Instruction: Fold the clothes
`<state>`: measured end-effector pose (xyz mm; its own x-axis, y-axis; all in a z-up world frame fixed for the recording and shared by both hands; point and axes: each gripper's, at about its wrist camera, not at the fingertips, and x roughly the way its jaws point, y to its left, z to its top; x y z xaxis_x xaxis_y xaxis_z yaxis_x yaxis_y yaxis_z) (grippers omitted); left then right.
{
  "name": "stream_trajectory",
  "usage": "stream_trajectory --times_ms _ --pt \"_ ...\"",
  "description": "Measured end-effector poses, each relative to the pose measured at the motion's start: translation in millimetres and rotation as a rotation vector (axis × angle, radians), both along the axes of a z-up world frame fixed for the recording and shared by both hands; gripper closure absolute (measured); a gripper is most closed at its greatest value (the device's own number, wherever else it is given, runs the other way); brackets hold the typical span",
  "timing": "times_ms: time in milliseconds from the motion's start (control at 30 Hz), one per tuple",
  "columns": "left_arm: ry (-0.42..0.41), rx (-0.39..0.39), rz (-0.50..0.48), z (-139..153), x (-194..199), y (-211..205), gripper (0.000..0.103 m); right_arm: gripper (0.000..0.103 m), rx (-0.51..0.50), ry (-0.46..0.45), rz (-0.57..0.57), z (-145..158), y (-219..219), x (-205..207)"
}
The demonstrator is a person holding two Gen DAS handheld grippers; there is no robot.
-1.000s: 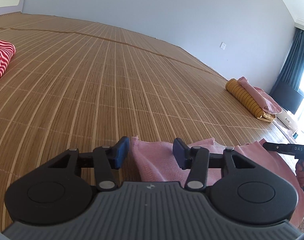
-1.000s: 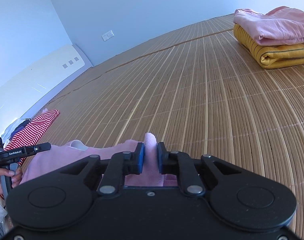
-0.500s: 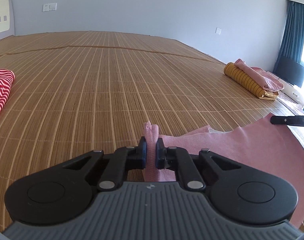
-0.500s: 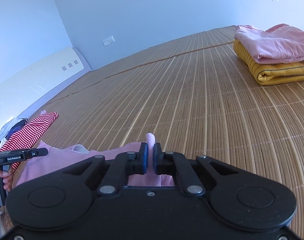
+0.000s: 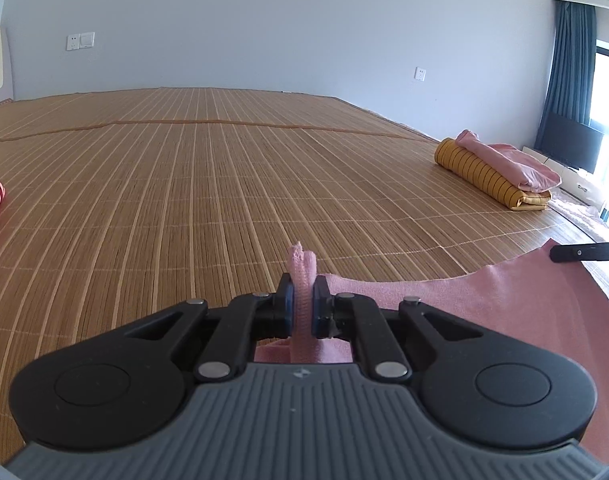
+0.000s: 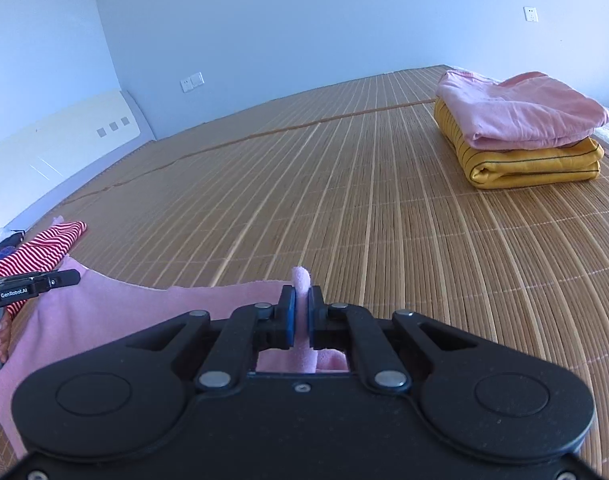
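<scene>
The left tool (image 5: 302,306) and right tool (image 6: 301,316) are each clamped on a bunched edge of the pink garment (image 6: 116,316), stretched between them above the bamboo mat (image 5: 224,184). Farther off lie a red-striped garment (image 6: 44,248) and a folded stack (image 6: 520,132).

Each wrist camera sits low behind its own fingers, looking across the bamboo mat (image 5: 224,184) toward the far wall. Both views share the folded stack (image 5: 496,172) (image 6: 520,132): 2 o'clock in the left view, 1 o'clock and nearer in the right.
</scene>
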<state>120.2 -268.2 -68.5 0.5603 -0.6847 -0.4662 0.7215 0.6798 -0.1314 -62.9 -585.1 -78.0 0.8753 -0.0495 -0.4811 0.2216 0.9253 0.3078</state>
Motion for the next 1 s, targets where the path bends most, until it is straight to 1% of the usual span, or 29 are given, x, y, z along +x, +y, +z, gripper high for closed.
stream_trajectory --times_ms 33,67,100,133,167,200,267,300,333,400,433,500,567,633,700,767,800,867,1000 --pt "0.006 0.016 0.014 -4 2 0 0.092 0.095 -0.006 0.012 -0.004 -5 -1 5" --pt "0.0 0.024 0.024 -5 3 2 0.089 0.093 -0.013 0.023 -0.008 -10 -1 10" --pt "-0.006 0.032 0.034 -7 5 3 0.079 0.09 -0.027 0.032 -0.018 -9 -2 9" --pt "-0.02 0.041 0.049 -5 4 4 0.072 0.088 -0.042 0.04 -0.027 -8 -2 8" --pt "-0.042 0.04 0.055 -2 2 7 0.06 0.084 -0.057 0.048 -0.037 -7 -3 7" --pt "-0.065 0.038 0.061 2 0 11 0.051 0.082 -0.087 0.049 -0.051 -2 -2 3" --pt "-0.115 0.032 0.072 10 -7 16 0.044 0.081 -0.161 0.029 -0.053 10 6 -7" --pt "-0.133 0.034 0.068 14 -12 19 0.043 0.08 -0.187 0.016 -0.041 16 11 -13" --pt "-0.137 0.039 0.05 17 -18 19 0.043 0.078 -0.176 0.008 0.002 19 18 -17" --pt "-0.119 0.048 -0.021 21 -33 19 0.043 0.073 -0.154 0.005 0.086 18 35 -22" --pt "-0.112 0.054 -0.054 21 -41 16 0.043 0.069 -0.156 0.029 0.134 16 46 -21" --pt "-0.132 0.089 -0.121 16 -63 9 0.043 0.067 -0.202 0.092 0.18 9 65 -18" --pt "-0.175 0.156 -0.164 7 -79 4 0.043 0.065 -0.225 0.154 0.157 3 76 -15" --pt "-0.207 0.24 -0.171 -4 -87 2 0.043 0.063 -0.22 0.185 0.117 2 81 -15" --pt "-0.231 0.277 -0.151 -13 -89 10 0.043 0.06 -0.218 0.202 0.082 5 83 -17" --pt "-0.225 0.268 -0.13 -14 -88 22 0.043 0.054 -0.224 0.216 0.061 8 83 -20" --pt "-0.226 0.276 -0.118 -14 -88 29 0.043 0.053 -0.225 0.221 0.056 8 83 -21" --pt "-0.24 0.286 -0.089 -12 -88 41 0.043 0.052 -0.227 0.232 0.048 9 82 -24" --pt "-0.219 0.248 -0.02 -1 -93 68 0.043 0.052 -0.235 0.229 0.04 13 85 -31"
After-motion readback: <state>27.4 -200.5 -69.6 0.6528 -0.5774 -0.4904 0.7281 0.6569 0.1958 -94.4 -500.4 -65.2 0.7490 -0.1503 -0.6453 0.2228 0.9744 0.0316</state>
